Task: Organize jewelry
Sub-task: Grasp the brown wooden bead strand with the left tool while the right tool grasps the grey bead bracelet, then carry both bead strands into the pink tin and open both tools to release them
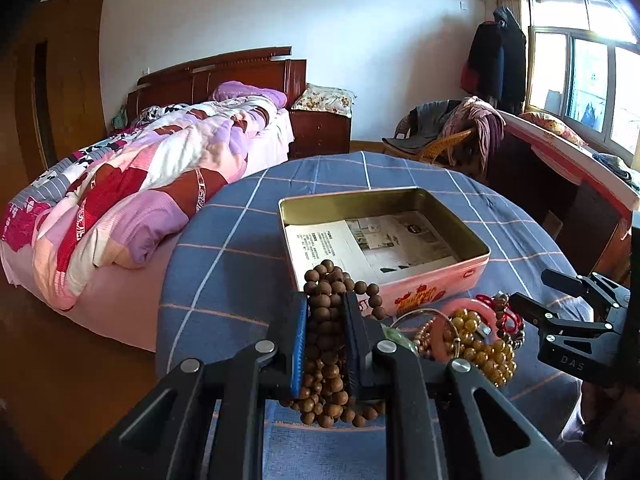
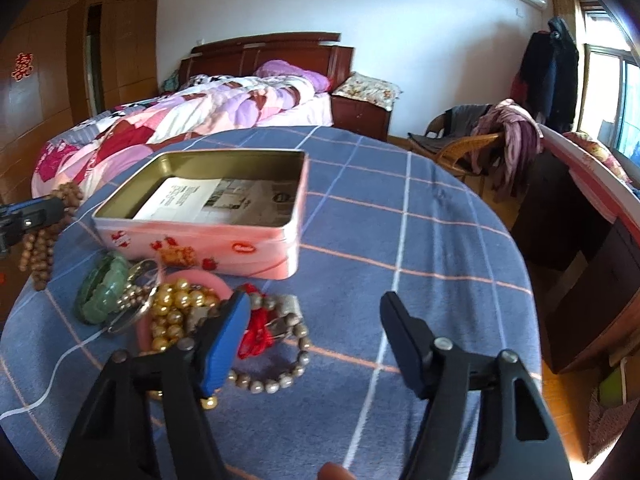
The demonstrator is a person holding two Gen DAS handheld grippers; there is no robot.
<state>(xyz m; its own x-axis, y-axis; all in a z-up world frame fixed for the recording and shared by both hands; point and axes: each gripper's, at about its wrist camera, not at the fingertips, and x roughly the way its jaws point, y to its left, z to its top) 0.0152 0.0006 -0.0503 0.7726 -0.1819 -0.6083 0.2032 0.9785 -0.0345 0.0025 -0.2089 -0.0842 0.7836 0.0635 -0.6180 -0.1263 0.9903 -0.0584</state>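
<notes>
My left gripper (image 1: pixel 325 300) is shut on a brown wooden bead necklace (image 1: pixel 326 340) and holds it bunched above the table, just before the near wall of an open pink tin (image 1: pixel 440 276). The tin is lined with newspaper. The necklace and left gripper also show in the right wrist view (image 2: pixel 40 236) at the far left. My right gripper (image 2: pixel 316 304) is open and empty above the table, right of a jewelry pile: yellow pearl beads (image 2: pixel 176 308), a pink bangle (image 2: pixel 208 280), a green bangle (image 2: pixel 100 292), a red cord (image 2: pixel 256 328) and a grey bead bracelet (image 2: pixel 280 376).
The round table has a blue checked cloth (image 2: pixel 400 220). The tin (image 2: pixel 224 240) stands left of its middle in the right wrist view. A bed (image 1: pixel 140 168) lies beyond on the left; a wicker chair (image 1: pixel 444 140) with clothes and a desk (image 1: pixel 568 168) stand on the right.
</notes>
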